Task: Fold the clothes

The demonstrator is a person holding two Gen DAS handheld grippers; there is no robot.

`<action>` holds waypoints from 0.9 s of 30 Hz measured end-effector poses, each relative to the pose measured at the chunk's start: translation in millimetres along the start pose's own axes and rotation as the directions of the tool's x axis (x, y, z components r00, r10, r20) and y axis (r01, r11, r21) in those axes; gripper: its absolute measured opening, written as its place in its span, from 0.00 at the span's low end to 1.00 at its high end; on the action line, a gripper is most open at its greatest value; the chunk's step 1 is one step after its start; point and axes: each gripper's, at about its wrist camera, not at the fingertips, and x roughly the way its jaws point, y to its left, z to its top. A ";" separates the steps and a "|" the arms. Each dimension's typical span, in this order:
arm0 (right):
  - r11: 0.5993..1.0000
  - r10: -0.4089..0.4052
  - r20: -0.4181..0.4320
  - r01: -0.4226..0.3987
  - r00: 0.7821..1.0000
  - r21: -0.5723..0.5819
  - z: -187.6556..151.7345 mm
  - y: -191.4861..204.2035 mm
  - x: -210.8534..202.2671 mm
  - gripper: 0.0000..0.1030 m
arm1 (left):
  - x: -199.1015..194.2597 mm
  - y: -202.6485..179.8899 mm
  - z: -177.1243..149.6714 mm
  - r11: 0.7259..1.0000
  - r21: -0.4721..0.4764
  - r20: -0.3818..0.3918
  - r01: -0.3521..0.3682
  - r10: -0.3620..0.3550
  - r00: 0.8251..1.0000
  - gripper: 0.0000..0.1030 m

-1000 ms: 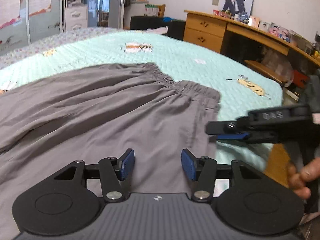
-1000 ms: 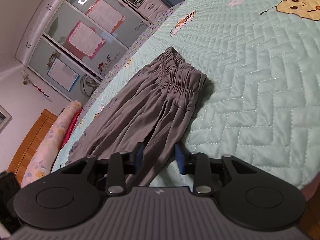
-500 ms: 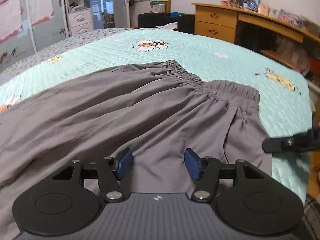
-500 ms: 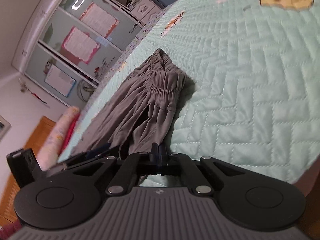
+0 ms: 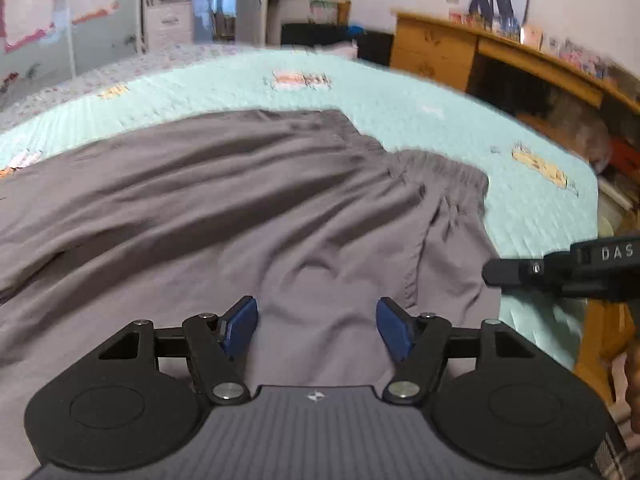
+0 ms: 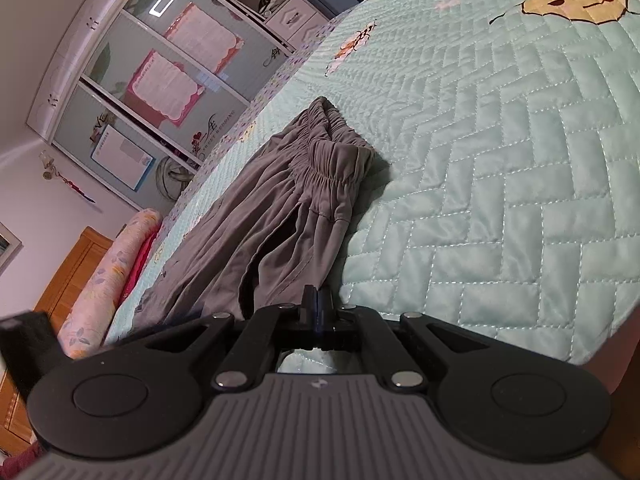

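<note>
The right tool is pinched tight on the near edge of the grey pants. The left tool has just been opening wide, empty above them. The pants stretch ahead across the green bed.

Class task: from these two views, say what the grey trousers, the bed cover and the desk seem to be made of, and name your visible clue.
Grey trousers: thin woven fabric, matte; it drapes in soft folds and gathers at an elastic waistband. Bed cover: quilted, padded textile with a slight sheen; stitched zigzag blocks puff up. Desk: apparently wood with a light varnish; warm orange-brown, though blurred here.
</note>
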 end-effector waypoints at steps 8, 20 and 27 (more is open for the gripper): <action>0.996 -0.058 0.008 0.059 0.998 -0.069 8.7 17.4 -10.8 0.04 | -34.0 24.9 7.1 0.997 -0.081 0.071 0.000 0.006 0.997 0.65; 0.870 0.084 -0.207 -0.173 0.975 -0.462 71.4 127.4 110.1 0.19 | -25.6 71.1 -9.5 0.969 -0.247 0.054 0.022 -0.009 0.998 0.65; 0.846 0.000 -0.373 -0.199 0.928 -0.494 69.1 141.4 220.5 0.00 | -28.4 79.0 -19.0 0.962 -0.263 0.083 0.073 -0.053 0.995 0.65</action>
